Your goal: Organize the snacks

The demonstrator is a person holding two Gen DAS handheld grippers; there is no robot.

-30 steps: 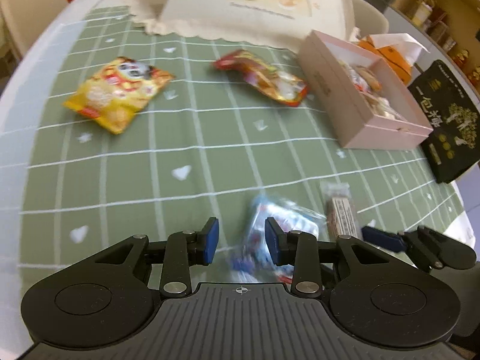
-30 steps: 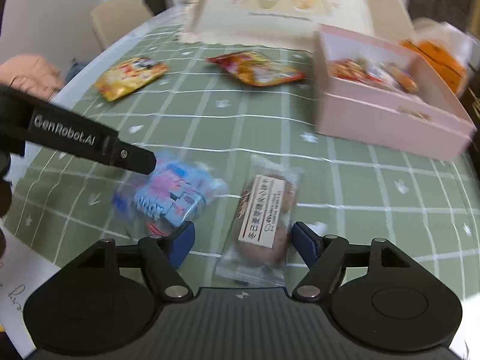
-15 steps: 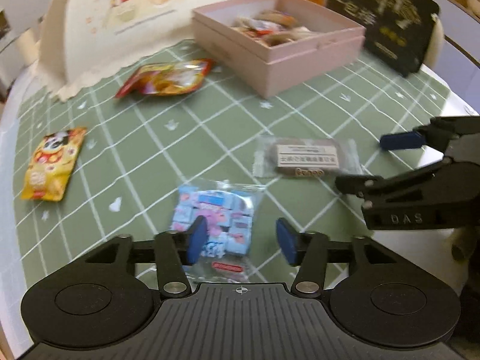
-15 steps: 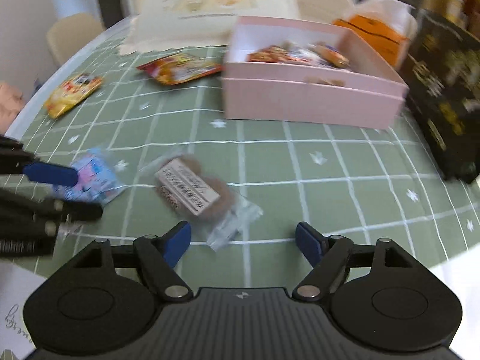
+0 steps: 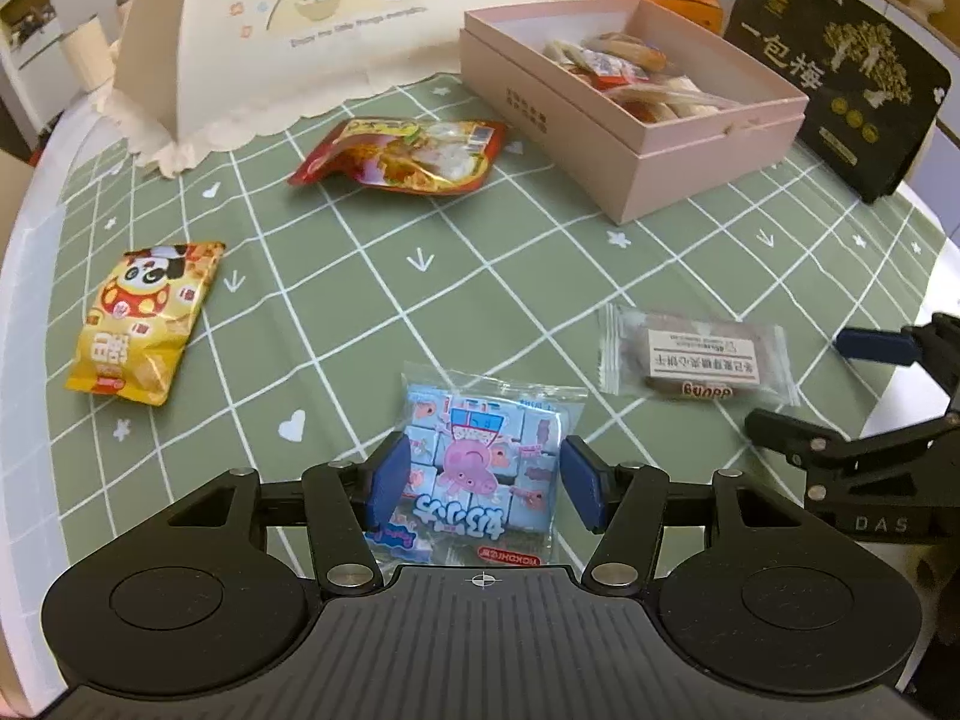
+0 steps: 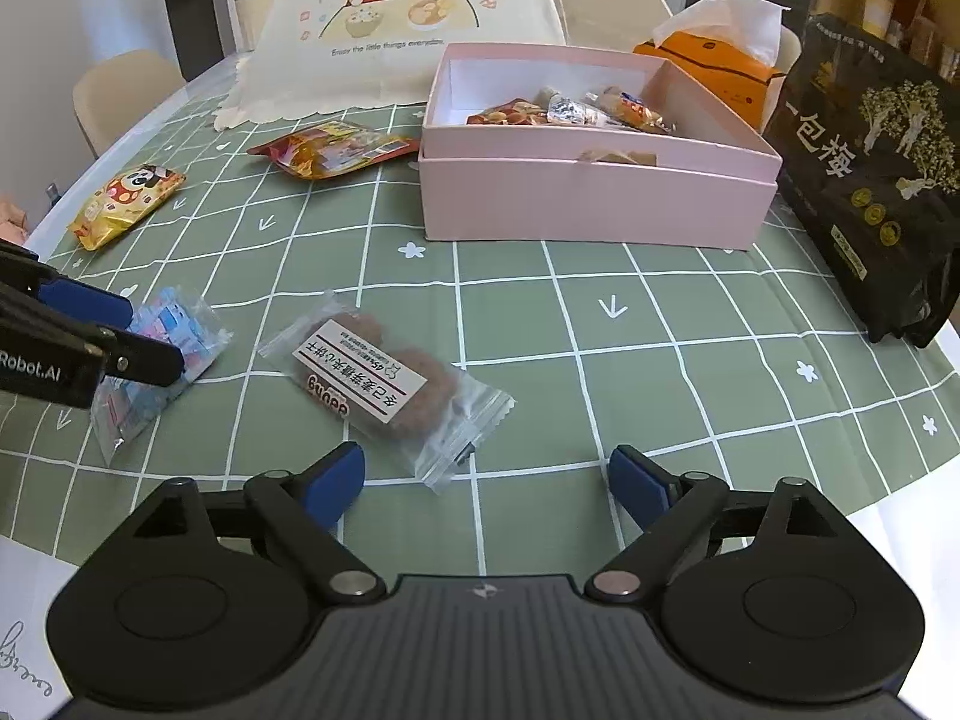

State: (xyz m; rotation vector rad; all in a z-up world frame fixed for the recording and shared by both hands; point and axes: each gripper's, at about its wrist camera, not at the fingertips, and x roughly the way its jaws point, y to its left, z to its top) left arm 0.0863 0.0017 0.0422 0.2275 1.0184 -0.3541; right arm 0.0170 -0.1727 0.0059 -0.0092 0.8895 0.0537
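My left gripper (image 5: pixel 483 480) is open, its blue pads on either side of a blue candy packet with a pink pig (image 5: pixel 480 468), apart from it. My right gripper (image 6: pixel 486 480) is open and empty, just short of a clear-wrapped brown cookie (image 6: pixel 384 384), which also shows in the left wrist view (image 5: pixel 696 360). An open pink box (image 5: pixel 636 138) holding several snacks stands at the back right; it also shows in the right wrist view (image 6: pixel 594 198). A red pouch (image 5: pixel 402 156) and a yellow panda bag (image 5: pixel 144 324) lie on the green checked cloth.
A cream mesh food cover (image 5: pixel 300 30) stands at the back. A black bag with gold print (image 5: pixel 840 78) and an orange tissue box (image 6: pixel 714 66) sit right of the pink box. The table edge runs close on the right (image 6: pixel 912 510). A paper sheet (image 6: pixel 24 648) lies at front left.
Both views swung to face the pink box more squarely. My left gripper opened wider and closed in around the blue candy packet. My right gripper stayed open near the cookie.
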